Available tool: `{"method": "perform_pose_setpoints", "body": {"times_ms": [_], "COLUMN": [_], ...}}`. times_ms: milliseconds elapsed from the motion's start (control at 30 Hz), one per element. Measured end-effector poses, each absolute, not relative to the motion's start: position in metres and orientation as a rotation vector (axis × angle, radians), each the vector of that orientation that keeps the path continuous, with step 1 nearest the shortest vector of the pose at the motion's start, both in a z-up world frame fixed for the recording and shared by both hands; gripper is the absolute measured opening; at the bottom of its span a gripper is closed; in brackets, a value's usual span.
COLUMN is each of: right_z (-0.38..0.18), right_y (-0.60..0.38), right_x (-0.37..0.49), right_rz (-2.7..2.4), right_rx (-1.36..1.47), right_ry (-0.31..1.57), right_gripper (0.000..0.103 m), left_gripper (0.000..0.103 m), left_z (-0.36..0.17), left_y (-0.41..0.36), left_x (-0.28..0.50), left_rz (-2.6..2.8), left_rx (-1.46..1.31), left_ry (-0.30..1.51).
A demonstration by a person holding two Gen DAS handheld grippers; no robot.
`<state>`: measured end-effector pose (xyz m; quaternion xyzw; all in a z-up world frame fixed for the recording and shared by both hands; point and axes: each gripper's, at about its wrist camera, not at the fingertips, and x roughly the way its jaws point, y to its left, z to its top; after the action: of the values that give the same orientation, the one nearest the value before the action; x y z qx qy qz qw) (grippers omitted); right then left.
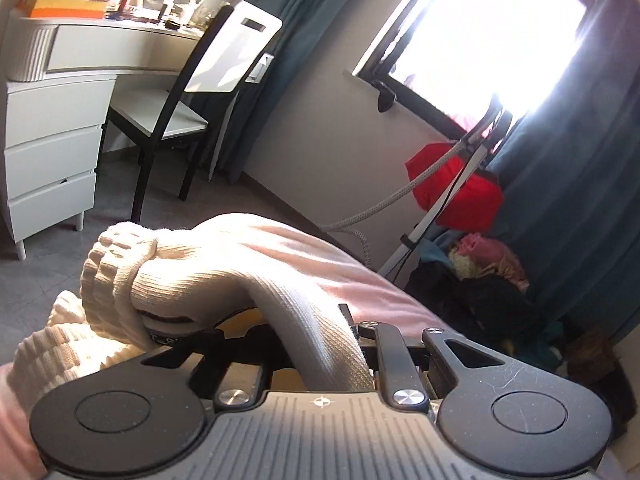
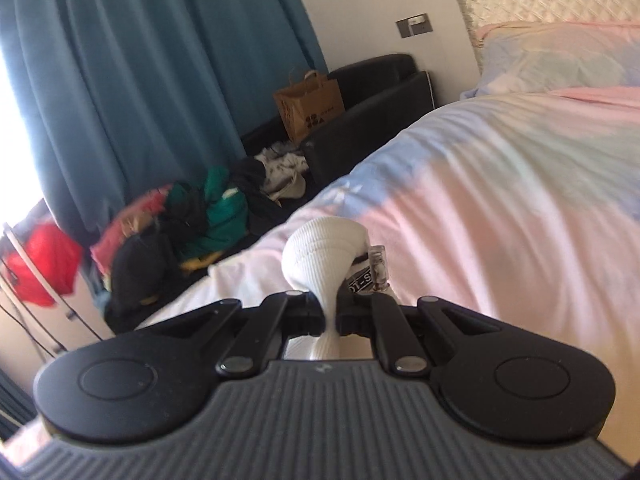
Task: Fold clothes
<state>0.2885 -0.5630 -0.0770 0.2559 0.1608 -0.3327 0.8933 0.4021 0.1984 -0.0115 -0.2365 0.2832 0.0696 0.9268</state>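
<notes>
A cream ribbed sock (image 1: 180, 280) drapes over my left gripper (image 1: 256, 332). Its cuff is bunched over the left finger and its leg runs down between the fingers toward the camera. The cloth hides the fingertips, and the jaws look spread inside it. In the right wrist view my right gripper (image 2: 330, 312) is shut on a white sock (image 2: 320, 252), whose bunched end bulges above the jaws with a clear plastic tag beside it. Both are held above the pink and blue bed cover (image 2: 500, 200).
A white desk with drawers (image 1: 52, 152) and a black and white chair (image 1: 188, 92) stand left. A garment steamer (image 1: 436, 200), a red bag (image 1: 460, 188) and a pile of clothes (image 2: 180, 220) lie by the blue curtains (image 2: 140, 80). A black sofa (image 2: 372, 104) holds a paper bag (image 2: 310, 104).
</notes>
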Motion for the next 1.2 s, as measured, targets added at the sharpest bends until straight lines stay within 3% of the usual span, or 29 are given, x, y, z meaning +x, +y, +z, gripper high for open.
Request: {"method": "perform_pose_setpoints", "body": {"times_ms": [167,200,233,300,333,400,500,567,600,733,800,900,1200], "right_z": [-0.127,-0.134,-0.139,-0.14,-0.138,-0.128,-0.113,-0.102,-0.098,-0.098,-0.112,-0.139,-0.171], "right_y": [-0.566,-0.568,-0.57,-0.572,-0.574,-0.572,-0.569,-0.565,-0.563,-0.549,-0.535,-0.517,-0.485], "right_x": [0.321,0.318,0.314,0.306,0.302,0.287,0.265,0.238,0.227,0.182,0.157,0.128,0.154], "right_rz": [-0.689,-0.689,-0.704,-0.718,-0.716,-0.678,-0.623,-0.601,-0.588,-0.501,-0.452,-0.379,-0.145], "right_rx": [0.487,0.503,0.522,0.548,0.56,0.571,0.587,0.635,0.668,0.795,0.891,1.044,1.17], "right_ry": [0.384,0.361,0.349,0.357,0.364,0.357,0.346,0.311,0.31,0.338,0.341,0.375,0.495], "right_gripper": [0.01,0.015,0.03,0.044,0.044,0.047,0.076,0.083,0.083,0.083,0.084,0.086,0.085], "left_gripper": [0.016,0.017,0.018,0.022,0.022,0.04,0.053,0.064,0.07,0.073,0.076,0.076,0.07], "left_z": [-0.037,-0.042,-0.046,-0.056,-0.061,-0.062,-0.045,-0.031,-0.026,-0.018,-0.027,-0.049,-0.094], "left_y": [0.178,0.174,0.171,0.163,0.159,0.156,0.165,0.167,0.168,0.175,0.187,0.201,0.227], "left_x": [0.425,0.429,0.432,0.44,0.444,0.44,0.406,0.379,0.365,0.303,0.268,0.233,0.228], "left_rz": [0.171,0.177,0.182,0.194,0.199,0.197,0.166,0.138,0.128,0.15,0.203,0.204,0.239], "left_rx": [-0.364,-0.341,-0.317,-0.269,-0.246,-0.232,-0.29,-0.318,-0.328,-0.396,-0.56,-0.8,-1.021], "left_ry": [0.65,0.664,0.677,0.704,0.717,0.73,0.722,0.701,0.698,0.71,0.738,0.796,0.731]}}
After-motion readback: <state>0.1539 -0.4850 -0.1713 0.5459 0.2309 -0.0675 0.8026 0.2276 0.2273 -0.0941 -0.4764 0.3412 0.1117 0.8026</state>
